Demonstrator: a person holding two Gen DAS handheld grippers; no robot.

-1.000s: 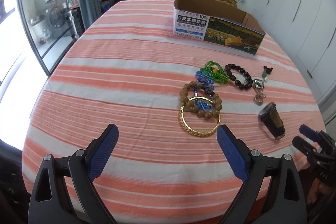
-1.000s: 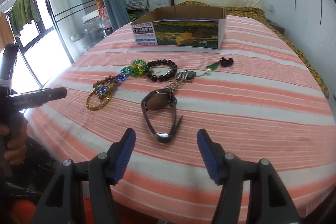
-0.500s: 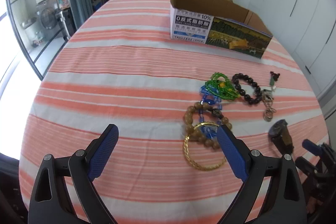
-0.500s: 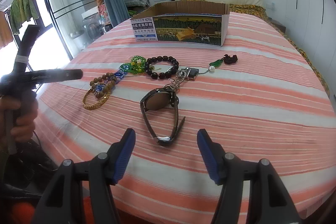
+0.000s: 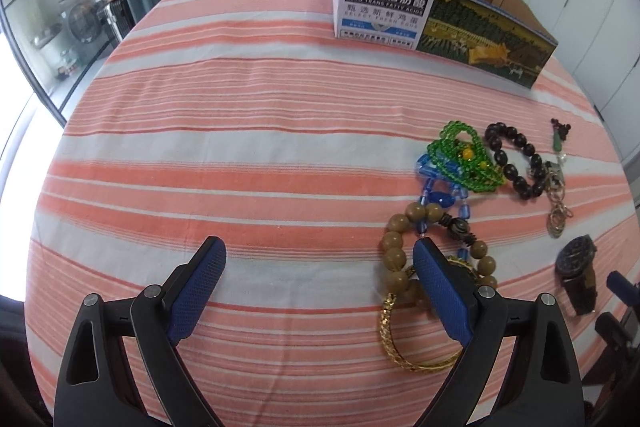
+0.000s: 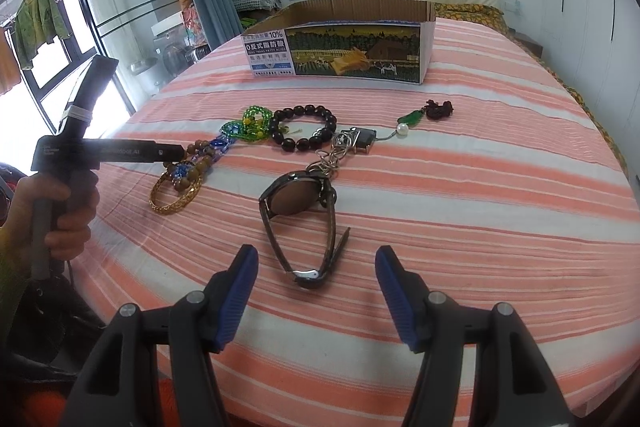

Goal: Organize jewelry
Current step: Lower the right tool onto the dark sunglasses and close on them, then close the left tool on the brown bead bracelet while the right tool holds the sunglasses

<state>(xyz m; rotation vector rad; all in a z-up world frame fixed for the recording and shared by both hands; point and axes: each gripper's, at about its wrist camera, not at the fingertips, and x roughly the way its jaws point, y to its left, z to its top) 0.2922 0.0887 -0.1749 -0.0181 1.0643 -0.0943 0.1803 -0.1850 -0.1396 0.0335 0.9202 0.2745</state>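
On the striped bed [image 6: 460, 155], relative to the box [image 6: 352, 47]:
Box: far side, open-topped.
Watch [image 6: 304, 211]: nearest right gripper [image 6: 316, 301], jaws apart, empty.
Bangle [image 5: 416, 343]: left of watch; left gripper [image 5: 320, 287] above it, jaws apart, empty.
Bead bracelets [image 6: 304, 129]: between watch and box.

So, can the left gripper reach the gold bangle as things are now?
Probably yes. The left gripper is open and empty, and the gold bangle lies just beside its right finger. Only the brown bead bracelet overlaps the bangle's far edge; the near side looks free.
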